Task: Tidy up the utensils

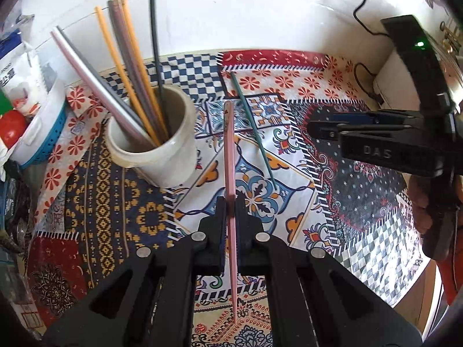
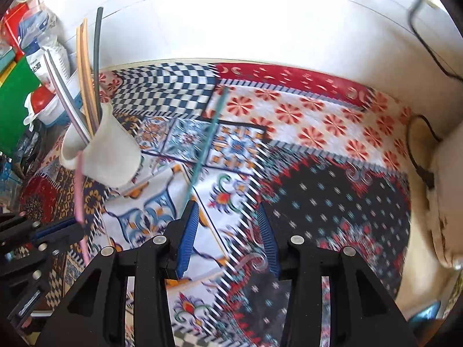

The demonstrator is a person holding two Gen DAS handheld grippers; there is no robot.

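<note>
Pink chopstick (image 1: 230,173) clamped in left tongs (image 1: 230,202), pointing straight ahead

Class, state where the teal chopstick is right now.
The teal chopstick lies loose on the patterned tablecloth, right of the chopstick cup, ahead of the right gripper.

Both views are brightly daylit. The white wall (image 1: 246,14) behind the patterned tablecloth (image 1: 289,150) is overexposed, washing out detail; in the right wrist view it glares more strongly. The left wrist view is sharp on the cloth. The right wrist view shows motion blur across the cloth's pattern. Fisheye bending curves the cloth's far edge, and dark vignetting fills the corners around it.
</note>
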